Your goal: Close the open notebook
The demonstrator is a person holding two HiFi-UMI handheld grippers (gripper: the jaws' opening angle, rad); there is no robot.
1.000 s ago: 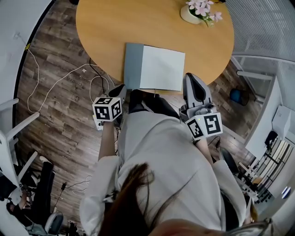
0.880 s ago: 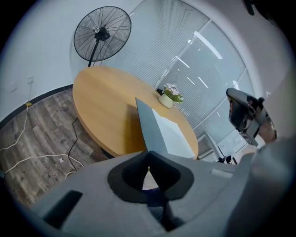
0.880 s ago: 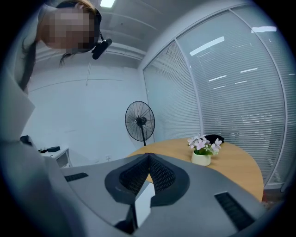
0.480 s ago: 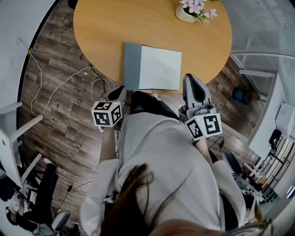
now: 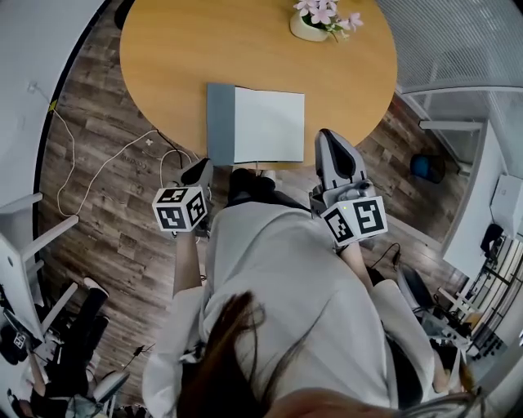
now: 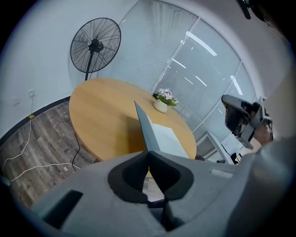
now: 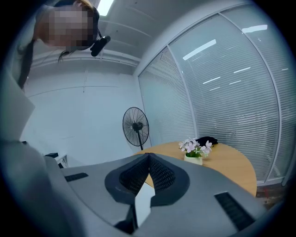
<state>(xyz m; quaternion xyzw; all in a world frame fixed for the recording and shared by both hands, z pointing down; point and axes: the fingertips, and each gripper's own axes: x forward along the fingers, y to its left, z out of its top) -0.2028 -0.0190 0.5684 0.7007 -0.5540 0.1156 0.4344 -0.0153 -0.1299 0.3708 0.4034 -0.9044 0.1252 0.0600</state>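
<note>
The open notebook (image 5: 255, 125) lies flat near the front edge of the round wooden table (image 5: 172, 49), grey cover (image 5: 219, 122) to the left and white page (image 5: 270, 125) to the right. My left gripper (image 5: 202, 166) is shut and empty, off the table just below the cover's near corner. In the left gripper view the notebook (image 6: 162, 134) sits straight ahead of the shut left gripper (image 6: 148, 152). My right gripper (image 5: 324, 133) is shut with nothing in it, beside the page's right edge at the table rim. The right gripper (image 7: 149, 155) in its own view points nearly level over the table.
A pot of pink flowers (image 5: 315, 18) stands at the table's far side, flowers (image 7: 195, 149) ahead of the right gripper. A standing fan (image 6: 95, 46) is beyond the table. Cables (image 5: 106, 155) lie on the wood floor at left, and chairs (image 5: 33, 237) stand at far left.
Both grippers have shifted slightly, the left one rising and the right one sliding along the table's rim. Their jaws stay shut. The notebook lies open as before.
</note>
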